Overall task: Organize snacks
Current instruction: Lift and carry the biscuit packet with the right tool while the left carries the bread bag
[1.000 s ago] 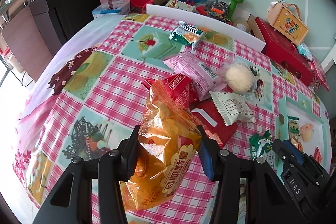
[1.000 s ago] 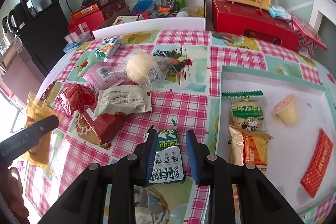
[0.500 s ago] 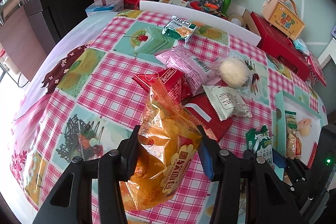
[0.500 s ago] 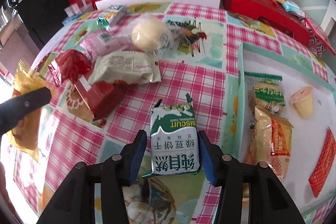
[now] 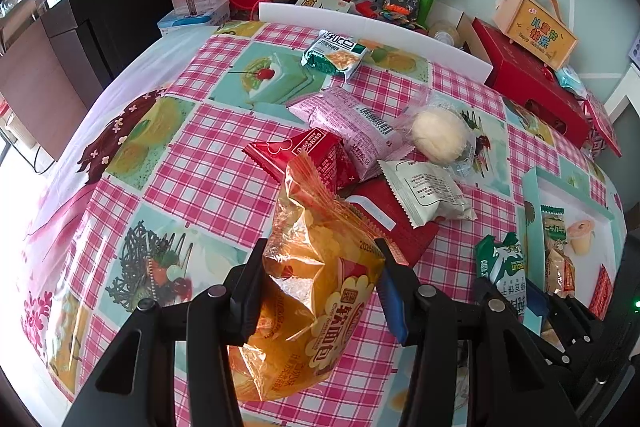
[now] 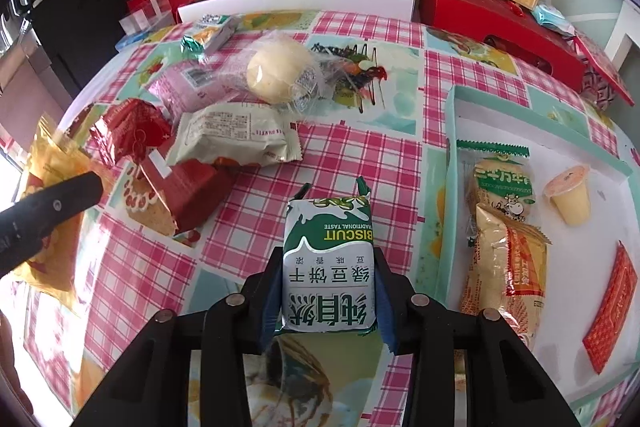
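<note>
My left gripper (image 5: 320, 267) is shut on an orange bread bag (image 5: 316, 291) and holds it above the checked tablecloth. My right gripper (image 6: 326, 275) is shut on a green and white biscuit pack (image 6: 329, 267), held just left of the teal-rimmed white tray (image 6: 452, 155). The pack also shows in the left wrist view (image 5: 500, 267). The tray holds a green-topped cracker pack (image 6: 502, 183), an orange snack pack (image 6: 508, 267), a jelly cup (image 6: 570, 193) and a red sachet (image 6: 610, 311).
Loose snacks lie mid-table: a round bun in clear wrap (image 6: 280, 71), a pale pack (image 6: 236, 137), a pink pack (image 5: 348, 123), red packs (image 6: 128, 131), a red box (image 6: 188, 187) and a green pack (image 5: 336, 55). Red boxes, a bottle and a dumbbell stand behind.
My right gripper first opened around the biscuit pack, then shut on it and raised it. My left gripper kept hold of the orange bag and drifted slightly.
</note>
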Available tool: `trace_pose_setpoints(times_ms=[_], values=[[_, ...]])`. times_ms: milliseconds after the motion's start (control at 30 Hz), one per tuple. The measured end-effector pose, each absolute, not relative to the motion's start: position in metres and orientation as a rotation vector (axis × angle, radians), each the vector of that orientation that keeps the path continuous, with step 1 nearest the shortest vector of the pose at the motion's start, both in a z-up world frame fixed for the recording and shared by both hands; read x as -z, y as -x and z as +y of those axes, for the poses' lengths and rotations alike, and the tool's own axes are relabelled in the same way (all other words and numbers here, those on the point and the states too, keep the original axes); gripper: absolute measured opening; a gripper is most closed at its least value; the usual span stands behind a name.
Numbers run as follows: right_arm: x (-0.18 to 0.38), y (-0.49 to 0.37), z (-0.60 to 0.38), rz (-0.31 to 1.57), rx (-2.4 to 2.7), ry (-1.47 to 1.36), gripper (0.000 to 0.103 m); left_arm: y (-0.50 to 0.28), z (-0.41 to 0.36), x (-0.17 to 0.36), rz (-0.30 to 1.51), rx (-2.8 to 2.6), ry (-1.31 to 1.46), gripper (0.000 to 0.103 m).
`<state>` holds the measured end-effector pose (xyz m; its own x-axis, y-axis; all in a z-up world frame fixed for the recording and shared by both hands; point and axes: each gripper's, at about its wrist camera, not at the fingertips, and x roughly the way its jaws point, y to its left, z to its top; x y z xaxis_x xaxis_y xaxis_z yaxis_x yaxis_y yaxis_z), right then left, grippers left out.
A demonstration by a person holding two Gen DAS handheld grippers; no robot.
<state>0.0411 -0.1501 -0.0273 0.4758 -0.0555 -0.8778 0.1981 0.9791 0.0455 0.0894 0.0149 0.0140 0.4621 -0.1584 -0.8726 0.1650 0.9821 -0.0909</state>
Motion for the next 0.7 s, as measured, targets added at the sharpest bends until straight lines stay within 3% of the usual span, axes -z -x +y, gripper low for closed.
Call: trace_pose_setpoints(times_ms=[700], values=[[-0.027, -0.008, -0.206, 0.904, 0.259, -0.264, 0.043, -0.068, -0.035, -0.036, 1.009, 0.310, -0.061, 0.051]])
